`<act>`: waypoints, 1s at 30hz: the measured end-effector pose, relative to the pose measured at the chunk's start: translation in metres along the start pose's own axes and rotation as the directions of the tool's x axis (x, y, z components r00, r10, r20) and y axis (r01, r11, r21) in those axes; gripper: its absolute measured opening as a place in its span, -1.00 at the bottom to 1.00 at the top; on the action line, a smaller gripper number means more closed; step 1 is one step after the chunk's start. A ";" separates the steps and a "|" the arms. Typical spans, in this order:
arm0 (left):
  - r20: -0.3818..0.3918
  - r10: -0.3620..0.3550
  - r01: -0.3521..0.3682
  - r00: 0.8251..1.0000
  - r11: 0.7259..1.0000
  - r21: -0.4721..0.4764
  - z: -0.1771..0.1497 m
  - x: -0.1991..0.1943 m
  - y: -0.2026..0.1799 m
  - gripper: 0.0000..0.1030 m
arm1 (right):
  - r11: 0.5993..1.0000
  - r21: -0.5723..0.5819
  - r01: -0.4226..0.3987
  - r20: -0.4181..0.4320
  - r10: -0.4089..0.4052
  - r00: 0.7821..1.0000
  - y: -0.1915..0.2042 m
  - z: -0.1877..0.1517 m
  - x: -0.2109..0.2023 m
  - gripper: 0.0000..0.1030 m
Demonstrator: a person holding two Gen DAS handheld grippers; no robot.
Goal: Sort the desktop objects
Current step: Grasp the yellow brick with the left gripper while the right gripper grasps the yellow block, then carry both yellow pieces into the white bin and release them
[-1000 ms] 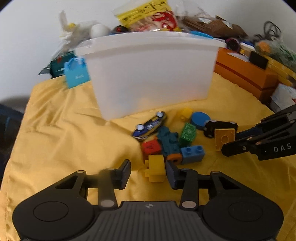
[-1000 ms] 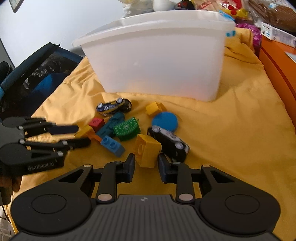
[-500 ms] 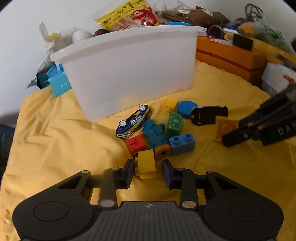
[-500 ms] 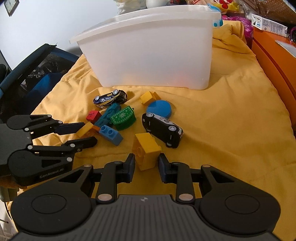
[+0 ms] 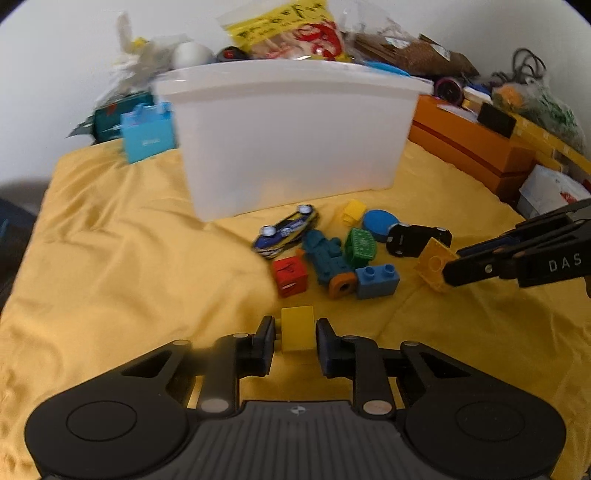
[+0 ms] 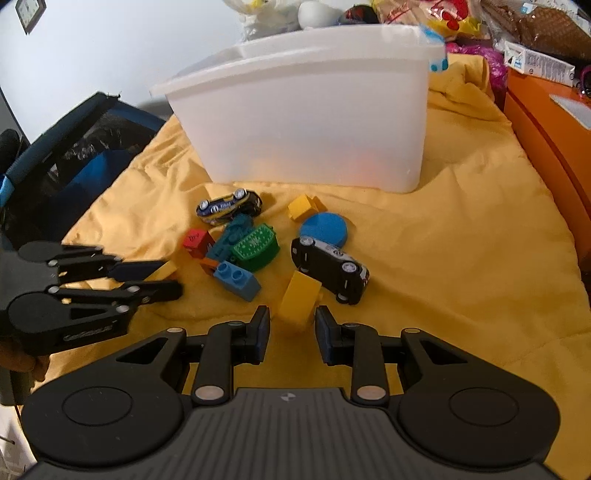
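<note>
We have 2 yellow bricks pinched: one (image 5: 296, 328) in the left tongs (image 5: 295, 341), one (image 6: 298, 301) in the right tongs (image 6: 291, 330). Neither has reached the bin (image 5: 291, 136); 8 toys remain on the desk (image 5: 129, 258).

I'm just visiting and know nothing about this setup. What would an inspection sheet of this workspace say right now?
Surface: rumpled yellow cloth.
Job's things: white tub; toy cars, blocks and a blue disc loose before it.
Clutter: snack bags, orange boxes behind and beside the tub.
Tools: left tool shut on a yellow block; right tool shut on another yellow brick.
Cables: dark cords at far right.
Surroundings: white wall, dark chair.
</note>
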State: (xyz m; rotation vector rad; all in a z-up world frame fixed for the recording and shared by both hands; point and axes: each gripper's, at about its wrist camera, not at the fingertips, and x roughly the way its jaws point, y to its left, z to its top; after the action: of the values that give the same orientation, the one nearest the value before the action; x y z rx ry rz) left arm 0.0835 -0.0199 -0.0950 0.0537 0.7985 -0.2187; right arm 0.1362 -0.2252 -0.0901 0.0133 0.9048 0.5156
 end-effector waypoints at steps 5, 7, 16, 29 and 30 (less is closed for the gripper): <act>0.031 0.012 -0.010 0.999 0.996 -0.090 0.005 -0.023 0.017 -0.48 | 1.000 0.002 -0.008 0.005 0.008 1.000 0.004 -0.001 -0.005 -0.42; 0.037 0.022 -0.019 0.999 0.996 -0.088 0.007 -0.026 0.021 -0.47 | 1.000 -0.020 0.006 -0.039 -0.007 0.999 0.009 -0.003 0.003 -0.29; 0.023 0.023 -0.021 0.999 0.996 -0.092 0.001 -0.028 0.021 -0.47 | 0.998 -0.033 0.056 -0.061 -0.058 0.996 0.017 -0.010 0.023 -0.15; 0.114 0.001 0.013 0.993 0.993 -0.117 0.071 -0.058 0.020 -0.47 | 1.000 0.023 0.009 0.209 -0.014 0.978 0.011 0.051 -0.063 -0.27; 0.122 -0.002 0.016 0.992 0.993 -0.114 0.083 -0.061 0.020 -0.47 | 1.000 0.018 0.012 0.235 -0.015 0.972 0.010 0.062 -0.071 -0.27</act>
State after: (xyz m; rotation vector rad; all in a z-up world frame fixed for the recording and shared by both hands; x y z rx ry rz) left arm 0.1053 -0.0002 0.0062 -0.0714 0.6882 -0.1823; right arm 0.1430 -0.2343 0.0038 0.0814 0.6763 0.4828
